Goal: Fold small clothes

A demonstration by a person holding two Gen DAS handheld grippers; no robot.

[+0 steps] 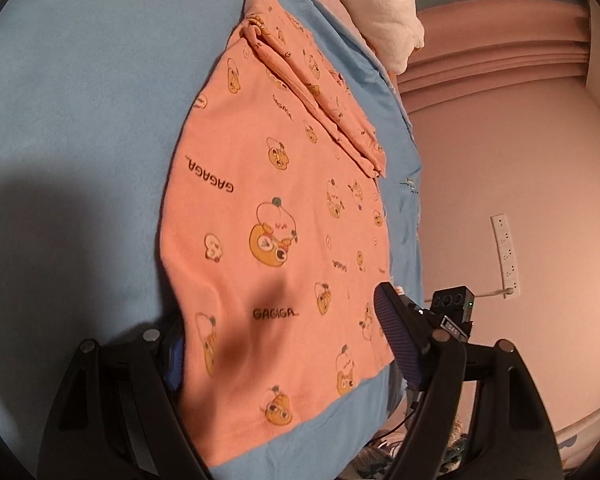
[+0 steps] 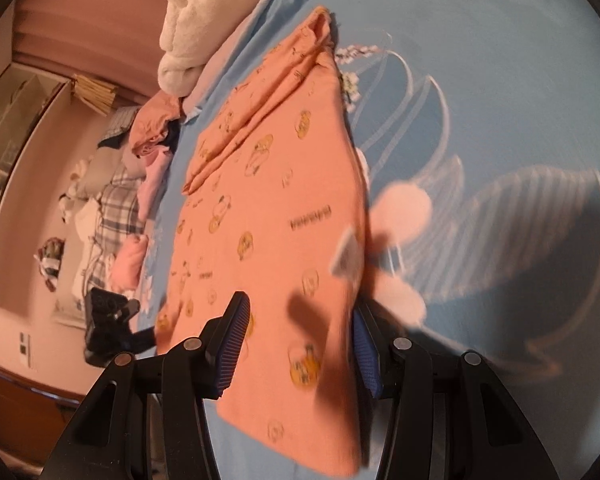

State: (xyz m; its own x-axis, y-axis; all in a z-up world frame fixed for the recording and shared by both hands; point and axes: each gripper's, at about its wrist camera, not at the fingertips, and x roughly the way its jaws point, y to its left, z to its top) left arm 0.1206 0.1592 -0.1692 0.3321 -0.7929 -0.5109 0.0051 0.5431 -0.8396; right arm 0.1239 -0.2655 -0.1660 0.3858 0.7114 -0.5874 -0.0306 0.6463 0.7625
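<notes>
Ahead of the left tongs [image 1: 280, 344], an orange printed garment [image 1: 268, 200] lies flat on a blue bed sheet [image 1: 80, 120], one sleeve folded across its far part. The tongs stand apart with the garment's near hem between them, pads not pressing. Beyond the garment sits a cream blanket [image 1: 388, 12].

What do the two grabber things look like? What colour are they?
Both are black plastic. The left tool has two fingers with blue ridged pads, angular arms with cut-out holes, and round silver bolts. The right tool looks the same, with blue ridged pads too. Each view also shows a small black camera box on the other tool.
</notes>
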